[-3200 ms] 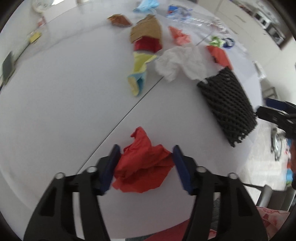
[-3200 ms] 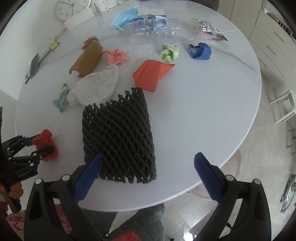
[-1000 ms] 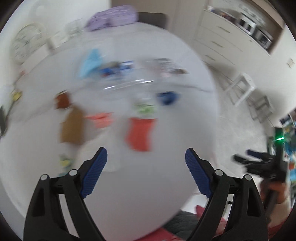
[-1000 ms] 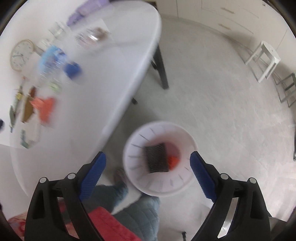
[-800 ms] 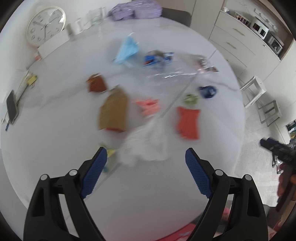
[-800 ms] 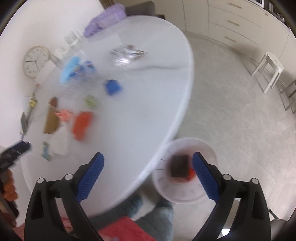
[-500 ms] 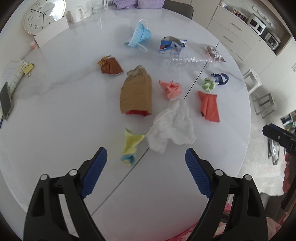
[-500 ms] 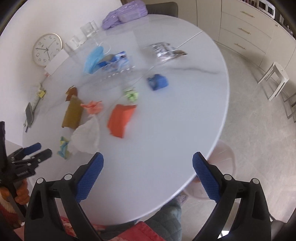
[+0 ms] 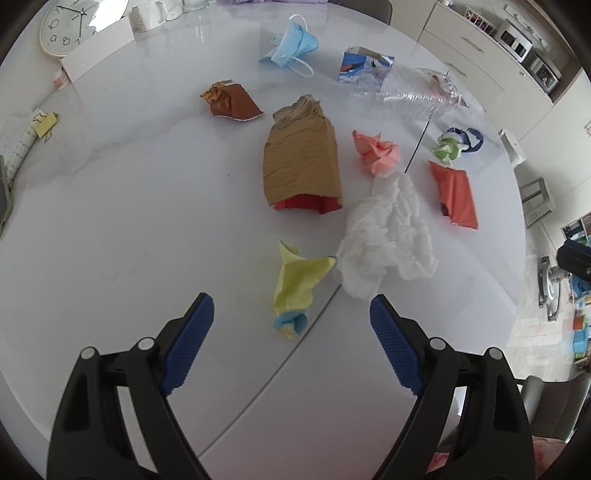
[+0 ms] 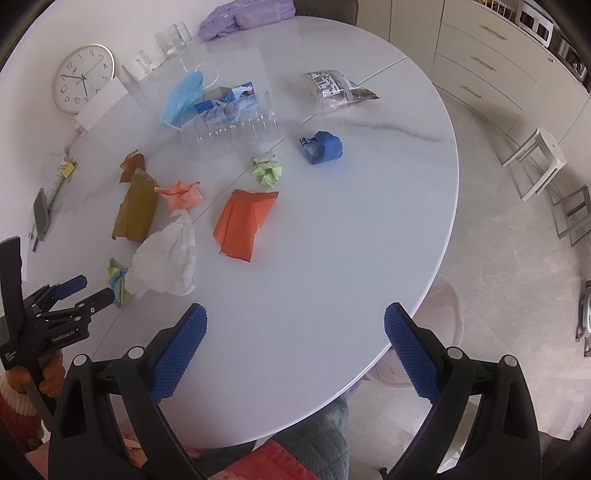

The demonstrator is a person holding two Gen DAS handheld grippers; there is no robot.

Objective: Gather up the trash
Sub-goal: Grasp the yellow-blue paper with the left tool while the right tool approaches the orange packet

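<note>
Both empty wide claws, left claw (image 9: 291, 317) and right claw (image 10: 294, 325), swung back tableward; only right view shows blue wad (image 10: 322, 147).

From my left wrist, the right gripper (image 9: 576, 258) is cut off by the picture's edge, so only a dark stub shows there. The clock (image 9: 75, 26) is clipped at the top, and the phone (image 9: 4, 206) at the left edge shows only a sliver. From my right wrist, the bin (image 10: 443, 314) sits mostly hidden under the table (image 10: 369, 258), just a pale curve past the rim. The bottle (image 10: 236, 125) blurs the carton (image 10: 221, 101) behind it, whose print I cannot read. The mask (image 10: 184, 96) covers the carton's left end. My hand (image 10: 48, 376) on the left gripper (image 10: 83, 290) is half hidden behind its handle.
</note>
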